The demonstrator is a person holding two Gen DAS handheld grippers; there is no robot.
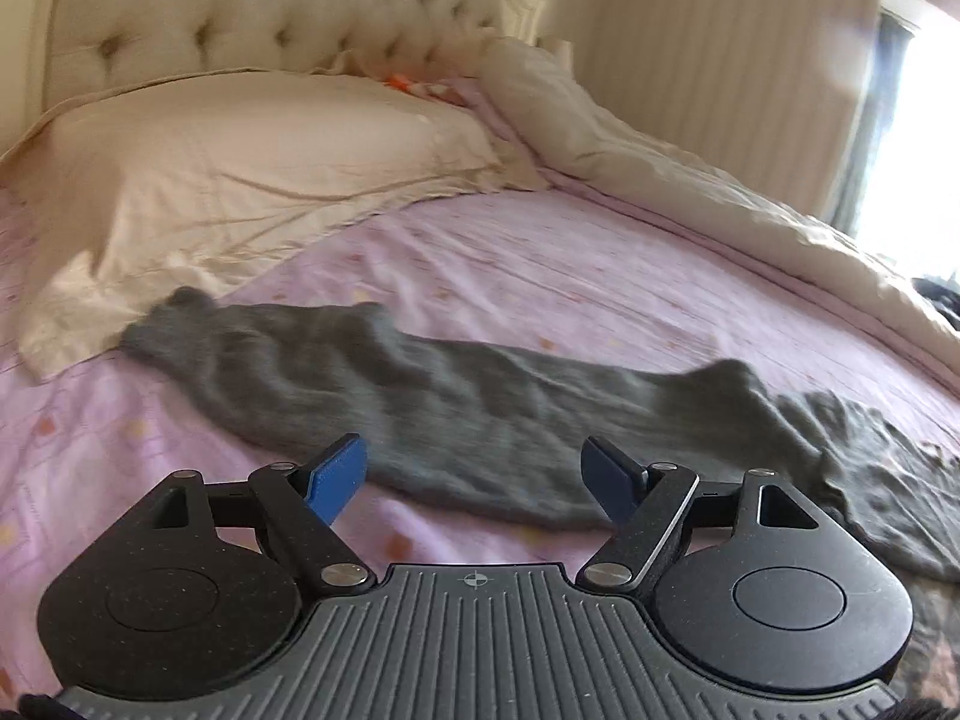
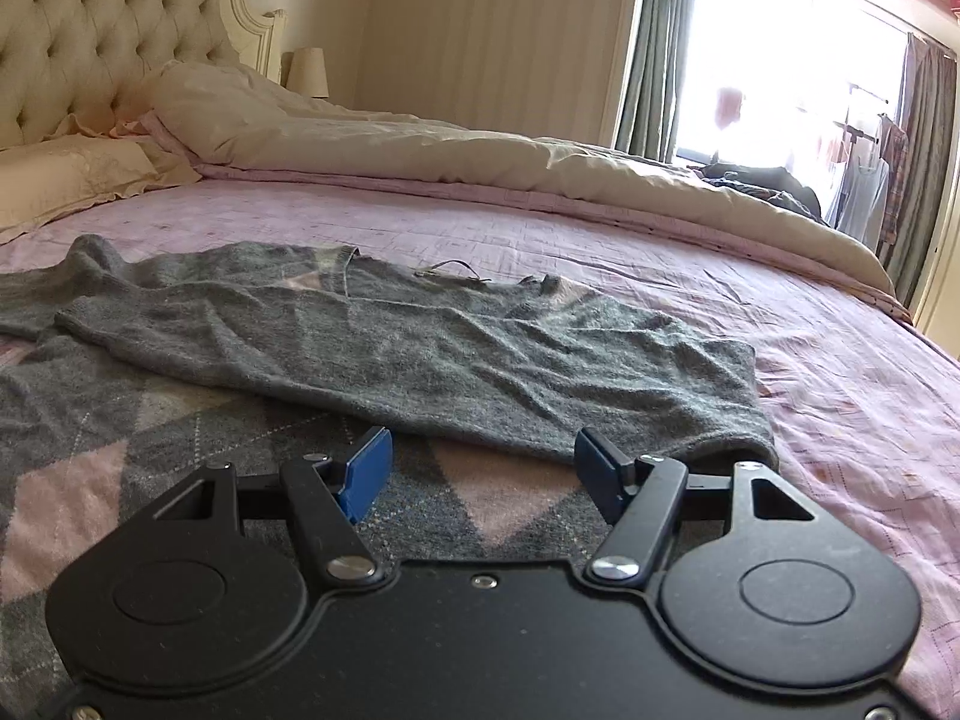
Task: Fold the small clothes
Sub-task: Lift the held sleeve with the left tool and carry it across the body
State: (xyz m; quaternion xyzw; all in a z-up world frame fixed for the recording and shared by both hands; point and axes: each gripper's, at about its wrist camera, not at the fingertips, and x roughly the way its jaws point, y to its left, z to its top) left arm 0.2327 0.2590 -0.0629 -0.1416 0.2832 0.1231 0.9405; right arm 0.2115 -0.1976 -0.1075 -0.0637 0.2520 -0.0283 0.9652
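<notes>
Folding is standing part done, judging by both views.

Left wrist view: the left gripper (image 1: 474, 483) is hovering over the bed (image 1: 540, 252) with its blue pads wide apart and nothing between them. Just beyond it, the grey sleeve (image 1: 372, 384) of the sweater is lying stretched out and rumpled on the pink sheet, its far end nearly reaching the cream pillow (image 1: 252, 156). This sleeve is not yet looking folded in; the picture is blurred, so finer detail is escaping me.

Right wrist view: the right gripper (image 2: 483, 474) is also standing open and empty, directly above the sweater (image 2: 90, 480), whose pink and grey diamond front is facing up. The other sleeve (image 2: 432, 348) is already lying across the body, its cuff just beside the gripper's right finger. The duvet (image 2: 480, 162) is lying bunched well apart.

Remaining, in my judgement: bringing in the stretched sleeve, then folding the body over.
</notes>
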